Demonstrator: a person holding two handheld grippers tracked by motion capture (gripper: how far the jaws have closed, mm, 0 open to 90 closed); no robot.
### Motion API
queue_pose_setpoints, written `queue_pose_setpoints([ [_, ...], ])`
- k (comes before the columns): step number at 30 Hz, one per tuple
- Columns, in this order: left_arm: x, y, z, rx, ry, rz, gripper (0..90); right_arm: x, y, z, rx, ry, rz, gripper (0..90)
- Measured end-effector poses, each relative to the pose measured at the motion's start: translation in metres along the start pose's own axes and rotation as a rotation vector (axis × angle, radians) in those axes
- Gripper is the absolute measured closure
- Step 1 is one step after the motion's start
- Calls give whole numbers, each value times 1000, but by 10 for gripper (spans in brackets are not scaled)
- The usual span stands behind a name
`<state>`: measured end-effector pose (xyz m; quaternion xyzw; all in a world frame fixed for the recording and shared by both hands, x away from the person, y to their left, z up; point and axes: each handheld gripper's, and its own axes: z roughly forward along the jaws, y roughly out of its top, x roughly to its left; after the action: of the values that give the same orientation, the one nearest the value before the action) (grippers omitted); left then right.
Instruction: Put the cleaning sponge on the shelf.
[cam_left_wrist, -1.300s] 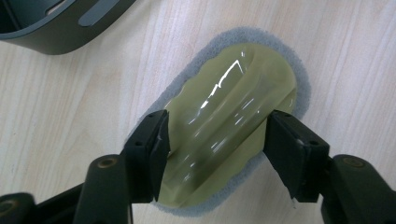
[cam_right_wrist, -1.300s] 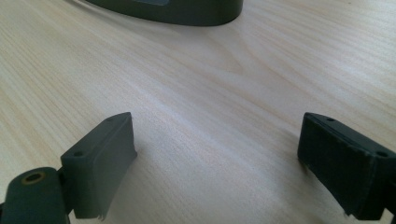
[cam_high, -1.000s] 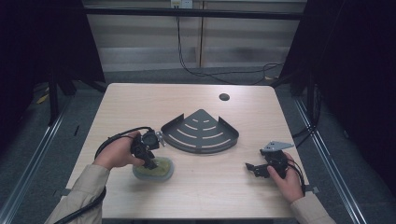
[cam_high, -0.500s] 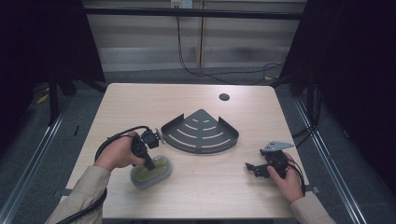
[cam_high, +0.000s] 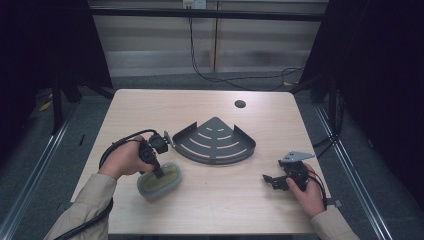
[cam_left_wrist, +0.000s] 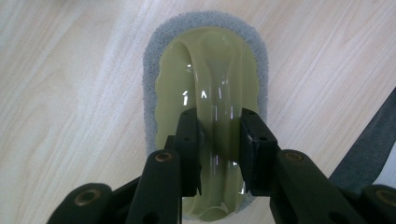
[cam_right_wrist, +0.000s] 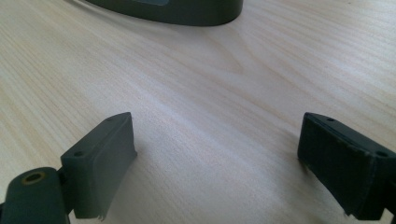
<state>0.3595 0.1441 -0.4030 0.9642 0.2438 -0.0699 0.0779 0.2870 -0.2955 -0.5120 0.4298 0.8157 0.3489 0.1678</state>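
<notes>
A glossy, translucent plastic handle (cam_left_wrist: 219, 116) tops the scrubber's rough grey pad (cam_left_wrist: 152, 60). The table (cam_high: 150, 110) is pale wood grain (matt); the corner shelf (cam_high: 215, 141) looks like dark, matt metal.

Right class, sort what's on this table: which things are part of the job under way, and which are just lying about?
In the job:
- scrubbing pad, gripped by its clear handle
- left gripper, shut on that handle

Lying about:
- dark corner shelf, near the pad, untouched
- right gripper, open over bare table
- small black disc at the far edge

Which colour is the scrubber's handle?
Pale translucent yellow-green handle, seen best in the left gripper view.
</notes>
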Motion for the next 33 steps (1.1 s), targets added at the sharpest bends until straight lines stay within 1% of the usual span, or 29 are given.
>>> queue_pose_setpoints([
  [3,0,1,-3,-4,0,-16,714,0,0,0,0,-2,2,107],
  [6,1,2,-5,1,-2,-19,713,0,0,0,0,-2,2,107],
  [7,1,2,-6,11,-1,-16,713,0,0,0,0,-2,2,107],
  [11,3,3,-9,4,-2,-40,713,0,0,0,0,-2,2,107],
  [13,3,4,-10,9,2,-39,713,0,0,0,0,-2,2,107],
  [16,3,5,-12,8,1,-48,713,0,0,0,-2,-2,-1,107],
  [19,4,8,-17,14,7,-61,713,0,0,0,-3,0,-1,107],
  [20,5,9,-19,23,7,-58,713,0,0,0,-2,-2,-1,107],
  [33,7,18,-37,-2,12,-78,712,0,0,0,-2,-3,-3,107],
])
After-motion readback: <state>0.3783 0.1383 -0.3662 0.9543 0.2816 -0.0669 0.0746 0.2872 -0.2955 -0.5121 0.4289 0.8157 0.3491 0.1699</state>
